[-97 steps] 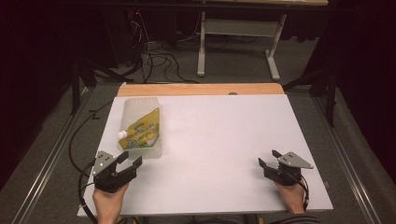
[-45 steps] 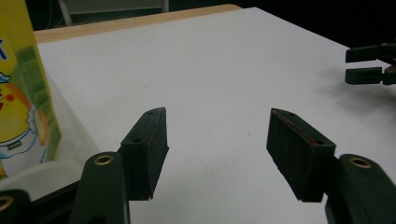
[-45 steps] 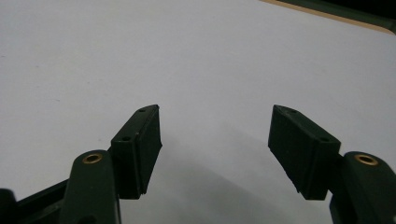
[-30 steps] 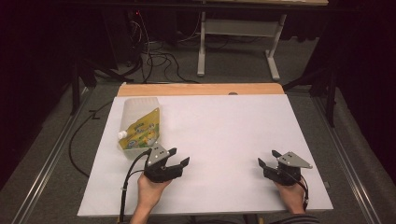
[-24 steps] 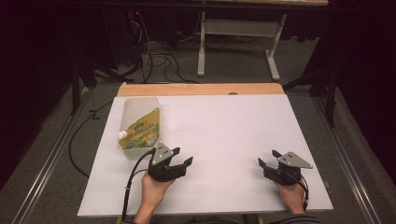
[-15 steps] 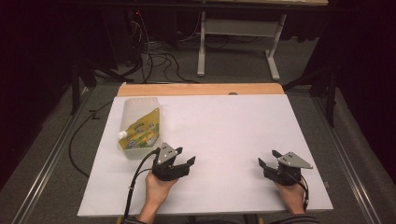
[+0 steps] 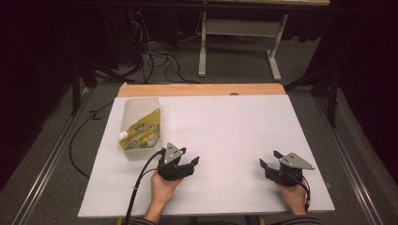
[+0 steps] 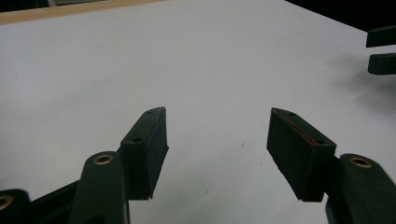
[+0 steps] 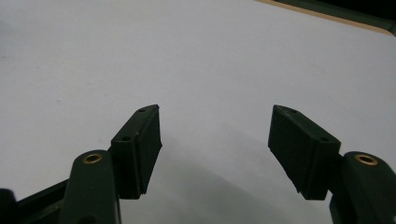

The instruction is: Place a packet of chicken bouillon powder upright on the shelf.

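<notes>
Left gripper [image 7: 187, 165]: jaws spread wide, nothing between them, just bare white table [image 7: 234, 136] under the gap. In the left gripper view [image 8: 217, 149] the pads [image 8: 148, 140] frame empty tabletop, and the other gripper's jaw tips poke in at 2 o'clock.

Right gripper [image 7: 268, 165]: same story, jaws released and wide, holding nothing. The right gripper view [image 9: 215, 149] has plain white surface between the pads [image 9: 140, 144], no contact with any object.

In the high view both grippers sit low over the near half of the table. Whether they rest on it can't be told. The left one points toward 2 o'clock, the right one toward 10 o'clock.

The nearest object is a clear plastic tub [image 7: 137, 105] at about 10 o'clock from the left gripper, near it but apart. A yellow-green pouch [image 7: 143, 133] with a white cap [image 7: 123, 135] lies tilted inside, cap end toward the tub's left wall. The right gripper is well apart from it, across the table.

Progress, as a judgement: nothing is grasped, and the pouch is in the tub. This reads as either the pouch already dropped in and the hands clear, or a start with everything left to do; the pictures don't settle which. If the pouch is to come out, the left gripper is the closer one and would have to turn toward 10 o'clock to face it.
</notes>
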The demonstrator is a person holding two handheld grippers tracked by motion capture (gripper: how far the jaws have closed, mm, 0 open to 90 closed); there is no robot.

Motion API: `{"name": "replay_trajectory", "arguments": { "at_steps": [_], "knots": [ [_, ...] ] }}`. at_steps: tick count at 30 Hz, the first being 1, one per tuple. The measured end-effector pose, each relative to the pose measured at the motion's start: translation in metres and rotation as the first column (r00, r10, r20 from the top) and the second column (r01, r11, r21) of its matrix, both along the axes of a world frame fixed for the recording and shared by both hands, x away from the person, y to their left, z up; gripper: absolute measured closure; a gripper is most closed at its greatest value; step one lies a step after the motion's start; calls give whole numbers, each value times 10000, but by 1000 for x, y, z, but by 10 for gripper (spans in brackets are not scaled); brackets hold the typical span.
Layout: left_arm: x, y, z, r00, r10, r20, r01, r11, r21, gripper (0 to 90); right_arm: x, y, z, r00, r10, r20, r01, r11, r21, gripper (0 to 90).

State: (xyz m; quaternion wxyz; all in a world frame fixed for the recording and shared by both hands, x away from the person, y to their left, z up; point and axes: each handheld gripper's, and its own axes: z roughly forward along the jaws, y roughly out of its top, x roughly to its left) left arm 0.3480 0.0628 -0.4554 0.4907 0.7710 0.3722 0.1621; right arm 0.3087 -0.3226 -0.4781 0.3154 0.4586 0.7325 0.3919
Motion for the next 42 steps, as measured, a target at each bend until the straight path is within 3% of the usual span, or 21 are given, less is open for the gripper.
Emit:
{"name": "replay_trajectory", "arguments": {
  "at_steps": [15, 23, 31, 36, 42],
  "knots": [
    [10, -10, -15, 9994, 203, -264, -195, 9994, 298, 409, 0, 0, 0, 10000, 25, 4, -25, 10000, 1, 349],
    [13, -12, -19, 9993, 367, -103, -363, 9986, 385, 405, 0, 0, 0, 10000, 49, 33, -49, 10000, -9, 349],
    [14, -17, -26, 9989, 461, 58, -464, 9957, 800, 406, 0, 0, 0, 10000, 17, 7, -17, 10000, -17, 348],
    [15, -15, -26, 9984, 570, 4, -569, 9961, 676, 407, 0, 0, 0, 10000, 27, 9, -27, 10000, 4, 348],
    [14, -10, -26, 9979, 647, 4, -647, 9978, 116, 403, 0, 0, 0, 10000, 58, 3, -57, 10000, -70, 348]
  ]
}}
